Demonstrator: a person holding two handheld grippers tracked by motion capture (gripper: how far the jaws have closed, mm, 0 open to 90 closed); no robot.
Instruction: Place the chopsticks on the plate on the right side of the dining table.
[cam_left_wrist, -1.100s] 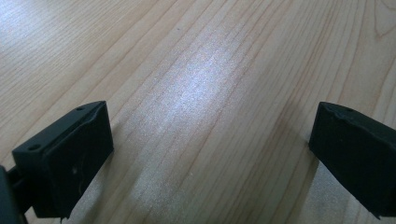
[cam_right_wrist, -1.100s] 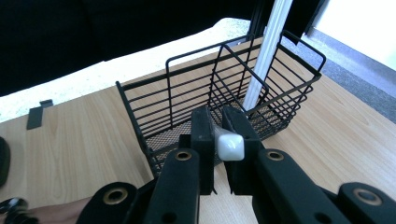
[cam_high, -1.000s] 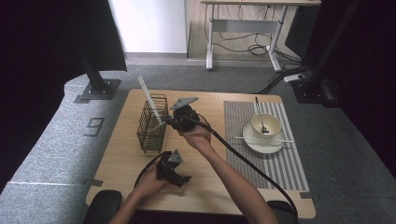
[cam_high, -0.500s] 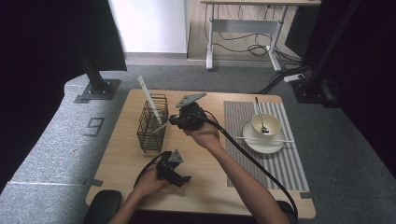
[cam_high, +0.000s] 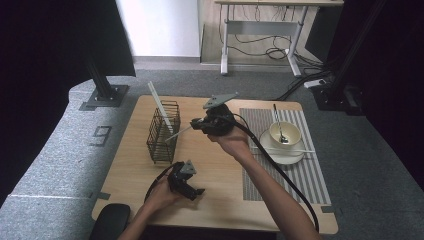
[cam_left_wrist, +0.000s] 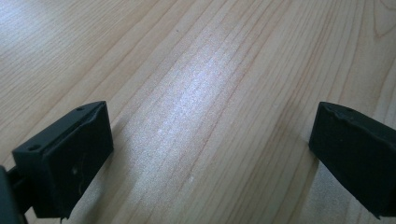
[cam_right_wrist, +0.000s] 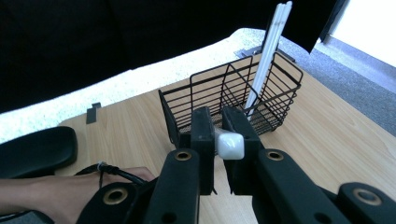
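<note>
My right gripper hangs above the table just right of a black wire basket. It is shut on a white chopstick that slants down and left to the basket's rim. In the right gripper view the chopstick's blunt end sits clamped between the jaws of the right gripper, with the basket beyond. Two more white chopsticks lean upright inside the basket. My left gripper lies on the wooden table near the front edge. The left gripper is open, with bare wood between its jaws.
A striped placemat lies at the right, bearing a plate, a bowl with a spoon in it, and a white chopstick across the plate. A black pad sits at the table's front left corner.
My right gripper has risen and moved right, away from the basket, carrying the white chopstick with it. The left gripper has stayed where it was.
</note>
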